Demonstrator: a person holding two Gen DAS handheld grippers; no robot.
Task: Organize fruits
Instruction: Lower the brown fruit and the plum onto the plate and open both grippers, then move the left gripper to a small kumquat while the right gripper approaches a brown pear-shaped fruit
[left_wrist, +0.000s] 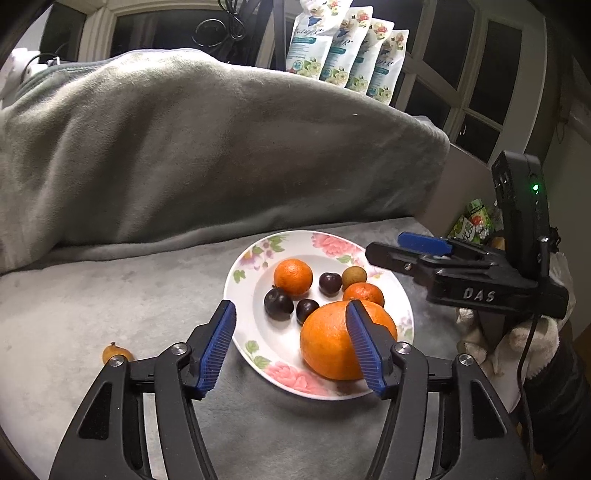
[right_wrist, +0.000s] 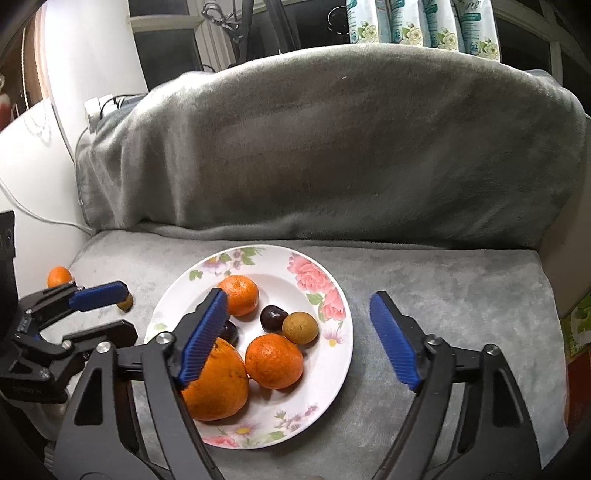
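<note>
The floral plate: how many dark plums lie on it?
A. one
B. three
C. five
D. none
B: on the floral plate, the left wrist view shows three dark plums among the oranges; both grippers are open and hold nothing.

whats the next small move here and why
Probably swing the left gripper, open and empty, toward the small orange fruit lying on the grey blanket beside it. The plate already holds the big orange and others; this one lies off it.
</note>
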